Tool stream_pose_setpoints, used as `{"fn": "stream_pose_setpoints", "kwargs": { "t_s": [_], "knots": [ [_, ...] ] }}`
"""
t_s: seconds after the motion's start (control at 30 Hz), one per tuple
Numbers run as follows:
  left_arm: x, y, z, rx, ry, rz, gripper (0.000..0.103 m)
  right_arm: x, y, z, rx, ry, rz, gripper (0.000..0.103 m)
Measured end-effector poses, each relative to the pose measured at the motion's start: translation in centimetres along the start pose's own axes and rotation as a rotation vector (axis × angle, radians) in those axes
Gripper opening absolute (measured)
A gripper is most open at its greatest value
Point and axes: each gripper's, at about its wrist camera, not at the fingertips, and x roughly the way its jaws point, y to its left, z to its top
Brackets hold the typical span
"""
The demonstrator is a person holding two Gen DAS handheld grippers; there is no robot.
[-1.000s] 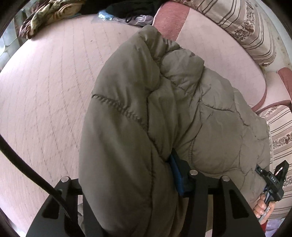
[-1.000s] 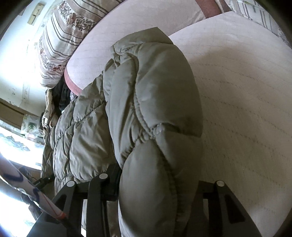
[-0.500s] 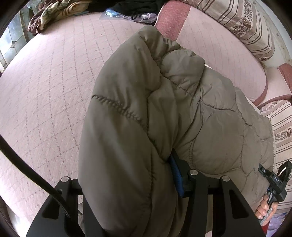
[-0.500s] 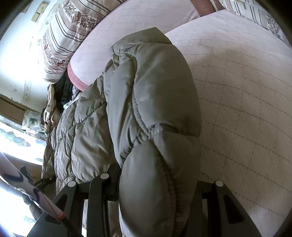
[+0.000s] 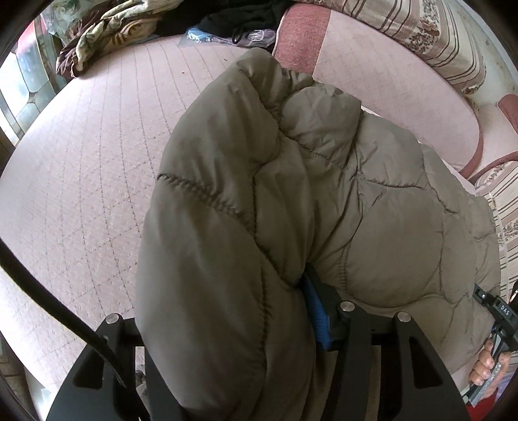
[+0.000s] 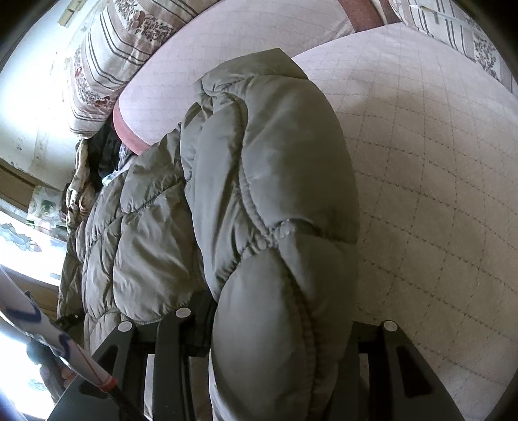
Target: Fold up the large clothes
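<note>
An olive-grey quilted puffer jacket (image 5: 291,200) hangs bunched over my left gripper (image 5: 233,340), which is shut on a thick fold of it; one blue-padded finger (image 5: 315,311) shows, the other is hidden under cloth. In the right wrist view the same jacket (image 6: 268,207) drapes over my right gripper (image 6: 275,349), shut on a puffy edge, fingertips hidden. The jacket is held above a pink quilted sofa seat (image 5: 87,181). The right gripper's handle and hand (image 5: 495,336) show at the left view's lower right.
Pink back cushions (image 5: 388,64) and striped floral pillows (image 5: 446,35) lie behind. A patterned blanket (image 5: 97,35) and dark clothes (image 5: 246,16) are piled at the far end of the seat. A window (image 6: 19,246) is at the right view's left.
Both grippers keep their hold on the jacket. The views shifted slightly, showing more of the far end of the seat and the pile; the jacket's shape is nearly unchanged.
</note>
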Motion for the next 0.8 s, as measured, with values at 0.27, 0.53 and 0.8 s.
{"fn": "stream_pose_setpoints", "kwargs": {
  "t_s": [0.27,0.53,0.8],
  "knots": [
    [0.0,0.2,-1.2,0.021,-0.015,0.026,0.057,0.6,-0.2,0.0,0.001,0.003,-0.012,0.048],
    [-0.1,0.0,-1.3,0.027,-0.033,0.059,0.063,0.6,0.2,0.0,-0.009,-0.005,-0.042,0.053],
    [-2.0,2.5,-1.5,-0.070,-0.021,0.018,0.068,-1.6,0.8,-0.4,-0.006,-0.107,-0.208,0.077]
  ]
}}
